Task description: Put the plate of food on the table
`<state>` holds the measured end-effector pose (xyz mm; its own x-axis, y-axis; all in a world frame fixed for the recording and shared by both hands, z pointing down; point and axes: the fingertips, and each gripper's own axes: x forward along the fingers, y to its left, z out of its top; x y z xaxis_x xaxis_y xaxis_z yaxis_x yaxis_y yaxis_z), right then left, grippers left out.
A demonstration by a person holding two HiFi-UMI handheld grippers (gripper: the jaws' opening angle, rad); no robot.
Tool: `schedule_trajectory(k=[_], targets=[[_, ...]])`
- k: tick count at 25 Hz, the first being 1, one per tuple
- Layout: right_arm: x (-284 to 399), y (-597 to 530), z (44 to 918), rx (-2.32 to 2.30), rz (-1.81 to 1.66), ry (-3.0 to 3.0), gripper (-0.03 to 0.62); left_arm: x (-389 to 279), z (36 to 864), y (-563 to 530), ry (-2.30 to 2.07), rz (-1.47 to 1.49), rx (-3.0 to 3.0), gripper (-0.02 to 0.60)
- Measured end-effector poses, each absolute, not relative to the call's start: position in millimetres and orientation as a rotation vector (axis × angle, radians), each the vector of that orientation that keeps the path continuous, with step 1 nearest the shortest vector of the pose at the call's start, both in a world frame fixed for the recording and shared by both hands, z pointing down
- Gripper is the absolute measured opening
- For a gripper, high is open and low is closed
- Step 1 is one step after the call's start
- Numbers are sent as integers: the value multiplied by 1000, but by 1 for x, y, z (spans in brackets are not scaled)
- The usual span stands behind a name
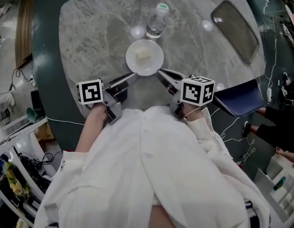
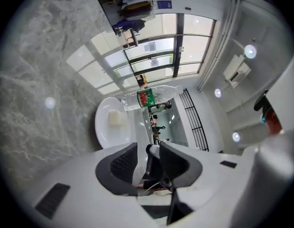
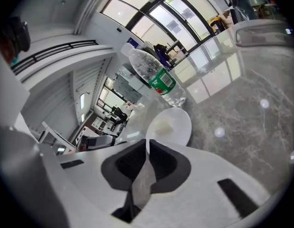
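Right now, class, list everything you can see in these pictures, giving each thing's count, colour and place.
table: one, grey marbled, fills the upper head view
plate: one, white, on the table just ahead of both grippers
food: one piece, pale, on the plate
water bottle: one, clear with a green label, on the table beyond the plate
tray: one, dark, on the table's far right
chair: one, blue, at the table's right side
left gripper: one, white and black, jaws apart and empty, by the plate's left edge
right gripper: one, white and black, jaws together and empty, by the plate's right edge
person's garment: white, bottom of the head view
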<state>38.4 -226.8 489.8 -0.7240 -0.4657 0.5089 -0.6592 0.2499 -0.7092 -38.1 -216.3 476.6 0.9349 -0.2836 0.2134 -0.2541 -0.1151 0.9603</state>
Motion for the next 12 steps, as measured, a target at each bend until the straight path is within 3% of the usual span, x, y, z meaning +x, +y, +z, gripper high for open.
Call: schedule_trajectory(k=[5, 12], targets=[[21, -226, 455, 919, 1475, -2487, 8, -31, 450, -217, -345, -81, 1838, 52], [13, -231, 429, 874, 1400, -2590, 5, -30, 428, -220, -368, -115, 1958, 28]])
